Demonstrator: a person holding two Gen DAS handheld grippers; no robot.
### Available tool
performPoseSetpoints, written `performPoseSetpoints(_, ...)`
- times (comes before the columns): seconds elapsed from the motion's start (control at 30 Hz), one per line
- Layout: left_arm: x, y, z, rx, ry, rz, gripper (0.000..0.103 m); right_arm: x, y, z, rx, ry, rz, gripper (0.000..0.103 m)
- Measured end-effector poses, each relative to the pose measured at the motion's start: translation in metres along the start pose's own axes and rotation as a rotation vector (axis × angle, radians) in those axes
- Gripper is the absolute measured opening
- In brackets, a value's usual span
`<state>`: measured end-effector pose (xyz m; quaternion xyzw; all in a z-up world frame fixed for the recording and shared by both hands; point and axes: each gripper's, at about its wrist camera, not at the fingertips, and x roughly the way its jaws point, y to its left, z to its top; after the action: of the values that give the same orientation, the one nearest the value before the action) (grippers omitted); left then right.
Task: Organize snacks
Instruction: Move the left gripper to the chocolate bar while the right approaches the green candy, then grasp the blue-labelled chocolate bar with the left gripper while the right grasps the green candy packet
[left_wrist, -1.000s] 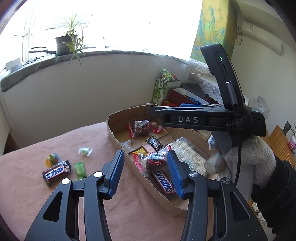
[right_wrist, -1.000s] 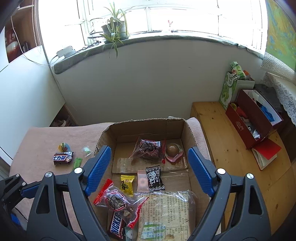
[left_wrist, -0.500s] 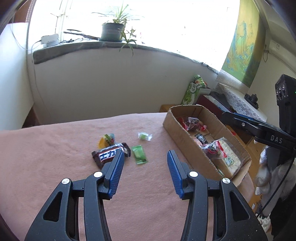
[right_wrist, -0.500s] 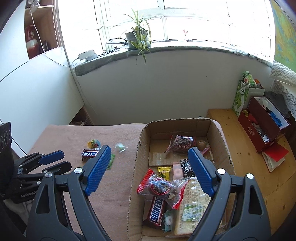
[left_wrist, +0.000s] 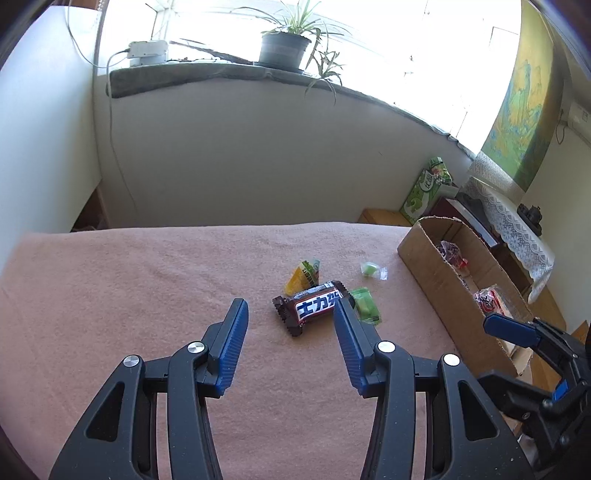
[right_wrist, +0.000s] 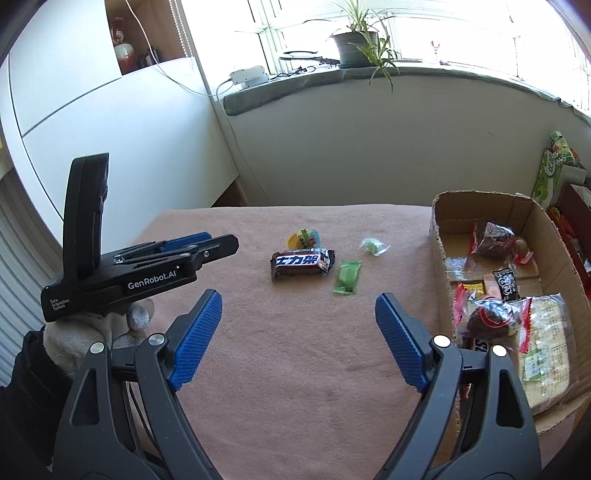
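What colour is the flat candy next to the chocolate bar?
Green. The flat candy shows best in the right wrist view, beside the chocolate bar.

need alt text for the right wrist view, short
Four loose snacks lie on a pink cloth beyond the open right gripper: a brown chocolate bar, green packet, small green candy and yellow jelly cup. The cardboard box at right holds more snacks; the left gripper reaches in from the left.

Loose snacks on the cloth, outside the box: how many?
4, all clustered mid-cloth: chocolate bar, yellow jelly cup touching it behind, green sachet to its right, small green candy nearest the box. None look hidden.
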<state>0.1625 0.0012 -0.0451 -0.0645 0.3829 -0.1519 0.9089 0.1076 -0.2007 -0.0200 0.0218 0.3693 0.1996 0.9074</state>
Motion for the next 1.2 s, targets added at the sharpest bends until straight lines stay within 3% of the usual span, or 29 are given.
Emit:
performPoseSetpoints(0.37, 0.049, 0.01, 0.012, 0.043, 0.087, -0.062, 0.047, 0.081, -0.009, -0.004, 0.076, 0.122, -0.081, 0.054)
performPoseSetpoints(0.53, 0.071, 0.017, 0.02, 0.038, 0.125, -0.102, 0.043, 0.104, -0.015, -0.001, 0.083, 0.146, -0.127, 0.054)
performPoseSetpoints(0.6, 0.079, 0.02, 0.02, 0.032, 0.144, -0.116, 0.035, 0.11, -0.017, 0.0, 0.084, 0.151, -0.143, 0.053)
performPoseSetpoints(0.77, 0.083, 0.016, 0.014, 0.076, 0.175, -0.155, 0.034, 0.119, -0.024, 0.003, 0.092, 0.152, -0.175, 0.051)
performPoseSetpoints(1.1, 0.071, -0.003, 0.009, 0.245, 0.166, -0.101, 0.032, 0.129, -0.031, 0.008, 0.085, 0.164, -0.209, 0.046)
performPoseSetpoints(1.2, 0.074, -0.005, 0.02, 0.235, 0.153, -0.115, 0.032, 0.127, -0.033, 0.009, 0.089, 0.163, -0.2, 0.046)
